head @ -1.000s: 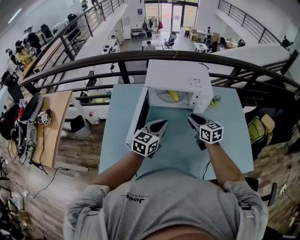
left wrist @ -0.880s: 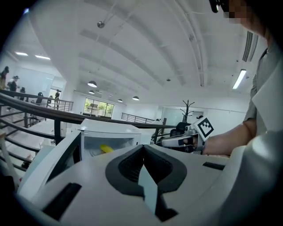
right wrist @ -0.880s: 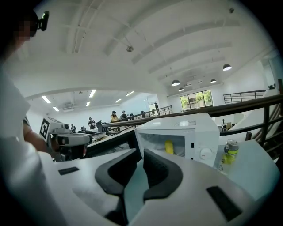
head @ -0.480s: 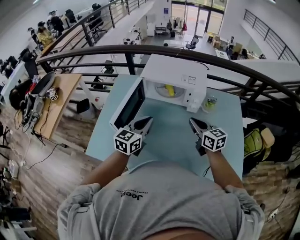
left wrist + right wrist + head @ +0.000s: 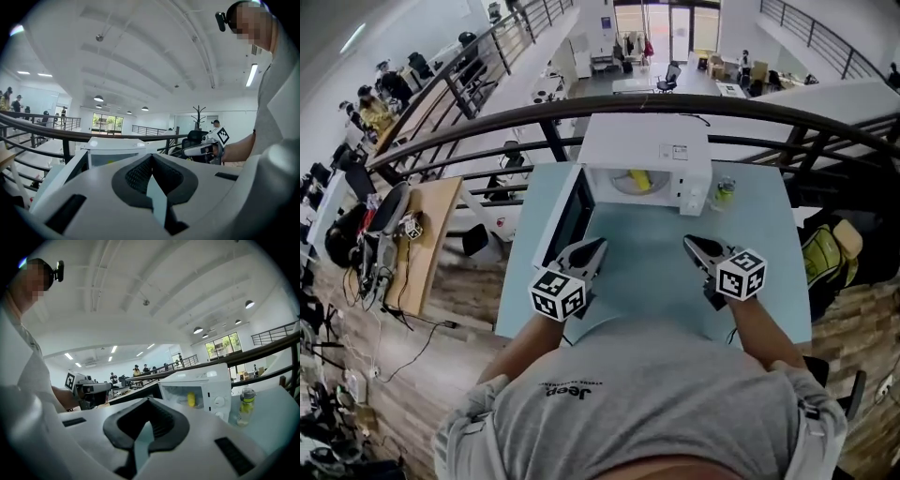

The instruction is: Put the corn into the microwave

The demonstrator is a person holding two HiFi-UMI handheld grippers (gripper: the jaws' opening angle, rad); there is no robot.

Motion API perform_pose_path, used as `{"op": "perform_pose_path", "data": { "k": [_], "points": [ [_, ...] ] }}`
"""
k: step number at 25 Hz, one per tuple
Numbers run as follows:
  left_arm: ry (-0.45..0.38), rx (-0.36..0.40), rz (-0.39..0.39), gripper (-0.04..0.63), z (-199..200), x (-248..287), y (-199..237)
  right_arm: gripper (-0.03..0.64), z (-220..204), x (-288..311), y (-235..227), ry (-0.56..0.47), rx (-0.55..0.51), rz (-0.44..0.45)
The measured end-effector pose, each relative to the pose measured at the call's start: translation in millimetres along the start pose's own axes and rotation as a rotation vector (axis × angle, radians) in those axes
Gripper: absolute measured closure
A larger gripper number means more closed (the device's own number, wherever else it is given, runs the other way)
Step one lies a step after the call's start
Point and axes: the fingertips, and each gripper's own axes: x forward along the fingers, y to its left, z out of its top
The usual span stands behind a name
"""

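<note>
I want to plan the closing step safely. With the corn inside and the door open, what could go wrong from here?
1. The door stands wide open close to the left gripper; a careless sweep could knock it.
2. That gripper and the right gripper are shut and empty, so the door can only be pushed; a hard push might slide the microwave toward the bottle beside it.

- The left gripper [image 5: 596, 247] has drawn back from the door [image 5: 565, 217] of the microwave [image 5: 645, 148], toward the person and off to the left.
- The right gripper [image 5: 694, 246] has pulled back too, so the two now stand wider apart.
- The right jaws, parted before, now meet with nothing between them.
</note>
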Motion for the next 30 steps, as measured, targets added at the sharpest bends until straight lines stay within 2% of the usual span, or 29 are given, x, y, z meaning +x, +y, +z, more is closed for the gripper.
{"op": "perform_pose_path", "data": {
  "k": [4, 10, 18, 30],
  "points": [
    [-0.014, 0.023, -0.036, 0.577, 6, -12, 13, 0.598, 5, 12, 15, -0.013, 0.013, -0.015],
    [-0.033, -0.005, -0.055, 0.577, 4, -18, 27, 0.598, 8, 30, 24, 0.014, -0.003, -0.020],
    [-0.042, -0.039, -0.057, 0.577, 0, -15, 25, 0.598, 4, 23, 19, 0.031, 0.008, -0.031],
    [-0.033, -0.026, -0.056, 0.577, 1, -11, 13, 0.600, 4, 12, 6, 0.018, 0.007, -0.041]
  ]
}}
